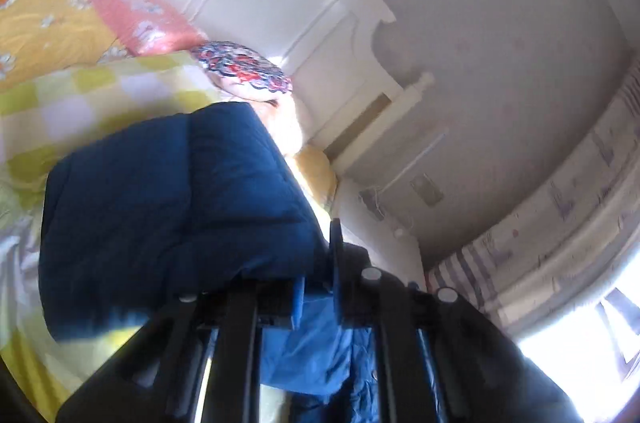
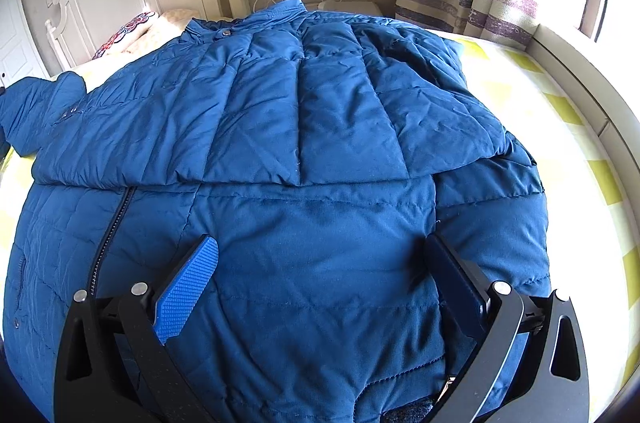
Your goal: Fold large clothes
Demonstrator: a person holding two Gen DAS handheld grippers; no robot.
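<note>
Yellow-and-white checked bedding [image 2: 568,111] spreads under the padded quilted blue down jacket [image 2: 304,127], which lies directly ahead of the right gripper [image 2: 320,283], its 2 fingers spread wide and empty over the hem. The left gripper [image 1: 318,287] pinches a jacket fold, fingers nearly together.

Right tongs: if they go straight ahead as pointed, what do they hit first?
Most likely the blue padded jacket. The right tongs are open with its quilted fabric filling the gap between the fingers; how far off it lies is unclear.
</note>
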